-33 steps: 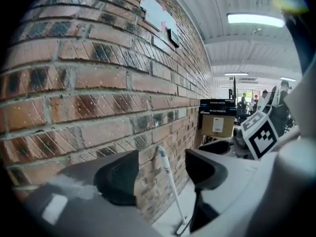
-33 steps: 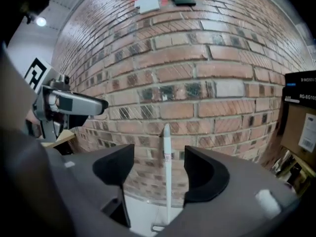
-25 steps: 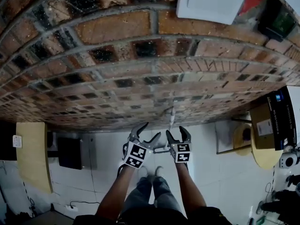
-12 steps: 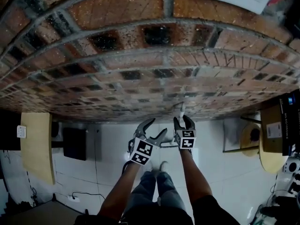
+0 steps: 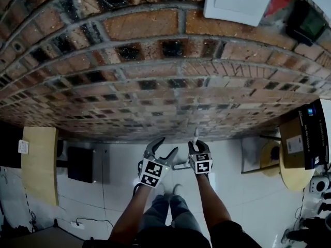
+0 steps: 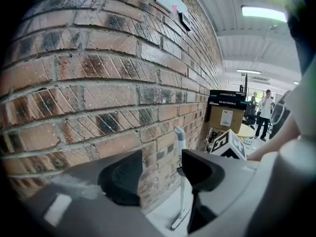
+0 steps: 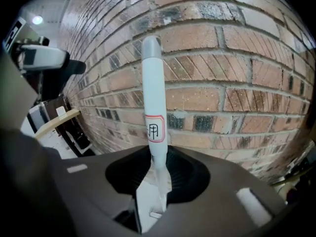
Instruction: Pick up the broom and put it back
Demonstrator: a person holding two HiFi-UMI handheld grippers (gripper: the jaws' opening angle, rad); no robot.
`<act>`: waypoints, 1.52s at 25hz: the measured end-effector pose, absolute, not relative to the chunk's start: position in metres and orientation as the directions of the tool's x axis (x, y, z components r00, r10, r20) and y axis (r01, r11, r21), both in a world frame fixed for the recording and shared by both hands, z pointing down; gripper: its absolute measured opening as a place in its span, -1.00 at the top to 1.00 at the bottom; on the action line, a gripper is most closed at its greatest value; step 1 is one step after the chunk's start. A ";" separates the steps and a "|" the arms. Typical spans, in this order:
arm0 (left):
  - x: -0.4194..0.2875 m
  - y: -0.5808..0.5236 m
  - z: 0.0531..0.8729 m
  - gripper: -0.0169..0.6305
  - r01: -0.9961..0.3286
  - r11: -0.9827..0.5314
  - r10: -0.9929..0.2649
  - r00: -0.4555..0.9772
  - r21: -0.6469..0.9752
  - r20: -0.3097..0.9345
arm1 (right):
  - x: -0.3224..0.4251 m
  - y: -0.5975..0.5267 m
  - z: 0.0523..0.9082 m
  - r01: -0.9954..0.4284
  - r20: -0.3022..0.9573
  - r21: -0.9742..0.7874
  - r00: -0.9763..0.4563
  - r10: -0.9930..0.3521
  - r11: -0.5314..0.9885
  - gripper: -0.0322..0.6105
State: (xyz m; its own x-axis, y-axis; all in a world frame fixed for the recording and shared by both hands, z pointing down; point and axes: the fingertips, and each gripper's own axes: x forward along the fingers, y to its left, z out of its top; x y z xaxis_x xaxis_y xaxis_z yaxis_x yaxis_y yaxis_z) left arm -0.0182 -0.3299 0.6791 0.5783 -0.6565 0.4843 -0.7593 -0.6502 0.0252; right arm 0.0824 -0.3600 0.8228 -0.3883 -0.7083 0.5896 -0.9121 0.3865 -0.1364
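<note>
The broom's white handle [image 7: 150,107] with a red-framed label stands upright in front of the brick wall [image 7: 232,73]. My right gripper [image 7: 157,174] is shut on it, and the handle rises from between the two dark pads. In the head view the handle's top [image 5: 195,136] pokes out above the right gripper [image 5: 198,148]. My left gripper [image 5: 166,146] hangs just left of it, open and empty. In the left gripper view the broom [image 6: 180,147] stands beyond the left gripper [image 6: 160,174], slightly right of the gap, with its foot on the white floor.
The brick wall [image 5: 155,76] is close ahead. A wooden tabletop [image 5: 39,164] and a black box [image 5: 80,164] are at the left. A cardboard box [image 5: 297,138] on a round yellow table [image 5: 292,177] is at the right. A person [image 6: 266,112] stands far off.
The right gripper's jaws, spread around the broom handle a second ago, have closed on it. Both grippers shifted slightly; the left stays spread.
</note>
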 end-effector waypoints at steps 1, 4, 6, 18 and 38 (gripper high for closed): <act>-0.019 -0.327 0.675 0.14 -0.762 -0.647 -0.661 0.579 0.029 0.477 | 0.084 -0.352 0.819 -0.914 0.591 -0.137 -0.386 -0.709 0.383 0.59; -0.021 -0.317 0.663 0.14 -0.769 -0.638 -0.673 0.582 0.039 0.456 | 0.089 -0.329 0.807 -0.922 0.592 -0.131 -0.367 -0.718 0.364 0.59; -0.022 -0.311 0.653 0.14 -0.772 -0.635 -0.682 0.585 0.042 0.440 | 0.093 -0.314 0.799 -0.927 0.593 -0.120 -0.354 -0.724 0.355 0.59; -0.055 -0.297 0.559 0.14 -0.827 -0.562 -0.795 0.548 0.021 0.260 | 0.111 -0.293 0.679 -0.960 0.415 -0.109 -0.280 -0.866 0.258 0.59; -0.132 -0.281 0.402 0.14 -0.949 -0.311 -0.950 0.313 -0.052 -0.026 | 0.086 -0.279 0.411 -0.957 -0.030 0.051 -0.287 -0.958 0.285 0.58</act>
